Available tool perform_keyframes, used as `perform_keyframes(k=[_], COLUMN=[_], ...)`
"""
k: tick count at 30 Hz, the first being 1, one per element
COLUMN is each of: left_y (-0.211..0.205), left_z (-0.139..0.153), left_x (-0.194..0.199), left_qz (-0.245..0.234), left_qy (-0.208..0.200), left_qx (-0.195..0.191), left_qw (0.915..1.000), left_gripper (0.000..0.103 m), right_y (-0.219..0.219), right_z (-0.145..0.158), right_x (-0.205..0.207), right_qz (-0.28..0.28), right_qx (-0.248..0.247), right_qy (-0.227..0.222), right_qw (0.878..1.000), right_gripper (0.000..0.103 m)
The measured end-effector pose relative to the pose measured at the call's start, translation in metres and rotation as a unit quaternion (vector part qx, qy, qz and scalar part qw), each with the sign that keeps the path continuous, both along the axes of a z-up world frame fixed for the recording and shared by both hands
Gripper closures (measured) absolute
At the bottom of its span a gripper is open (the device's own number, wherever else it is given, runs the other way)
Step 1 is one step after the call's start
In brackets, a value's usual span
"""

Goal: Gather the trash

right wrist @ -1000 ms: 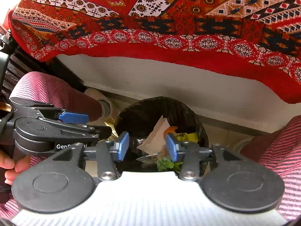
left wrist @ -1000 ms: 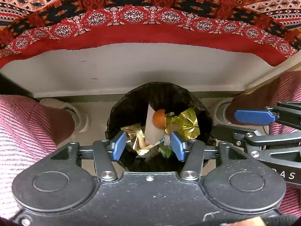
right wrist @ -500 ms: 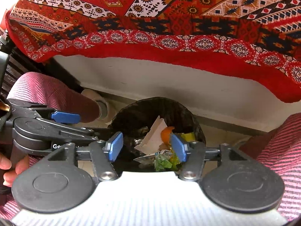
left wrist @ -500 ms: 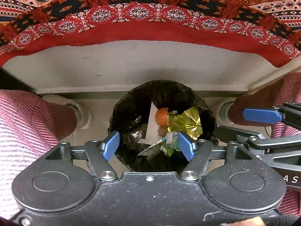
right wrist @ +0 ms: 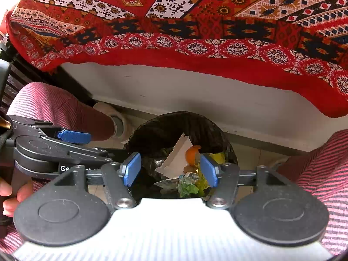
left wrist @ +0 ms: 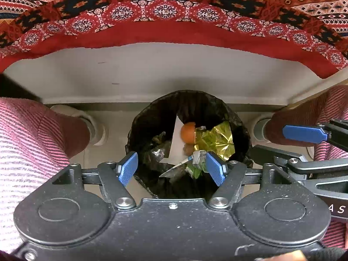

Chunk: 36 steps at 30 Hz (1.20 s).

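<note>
Since a second ago, the crumpled gold foil wrapper has left my left gripper (left wrist: 171, 169), whose blue pads have spread wide; it is now hanging released and empty over the round bin lined with a black plastic bag (left wrist: 217, 106). Inside that bin are lying a shiny gold-green foil sheet (left wrist: 214, 140), an orange piece of peel (left wrist: 187, 131), a white paper scrap (right wrist: 177, 155) and green wrappers (right wrist: 188, 188). I am holding my right gripper (right wrist: 170, 169) just above the bin too, equally spread and gripping nothing. Beyond the bin, a red patterned tablecloth (right wrist: 195, 21) is draping down.
</note>
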<state>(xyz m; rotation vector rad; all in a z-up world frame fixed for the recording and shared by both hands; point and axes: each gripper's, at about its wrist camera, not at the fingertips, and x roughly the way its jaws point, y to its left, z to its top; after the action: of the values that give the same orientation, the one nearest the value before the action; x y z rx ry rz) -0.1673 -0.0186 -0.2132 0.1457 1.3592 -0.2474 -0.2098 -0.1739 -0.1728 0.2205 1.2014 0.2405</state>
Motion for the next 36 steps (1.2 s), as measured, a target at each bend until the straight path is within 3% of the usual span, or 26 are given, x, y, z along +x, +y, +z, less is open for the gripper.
perform_keyframes(k=[36], left_y=[0.0028], left_z=[-0.0008], left_x=[-0.0005], left_qz=[0.003], left_qy=[-0.002], left_qx=[0.004], left_qw=[1.0000], left_gripper=[0.036], right_y=[0.0008], right_z=[-0.0018], right_x=[-0.0013], right_qz=[-0.002], right_qx=[-0.003], right_qy=[0.002], right_qw=[1.000], right_gripper=[0.027])
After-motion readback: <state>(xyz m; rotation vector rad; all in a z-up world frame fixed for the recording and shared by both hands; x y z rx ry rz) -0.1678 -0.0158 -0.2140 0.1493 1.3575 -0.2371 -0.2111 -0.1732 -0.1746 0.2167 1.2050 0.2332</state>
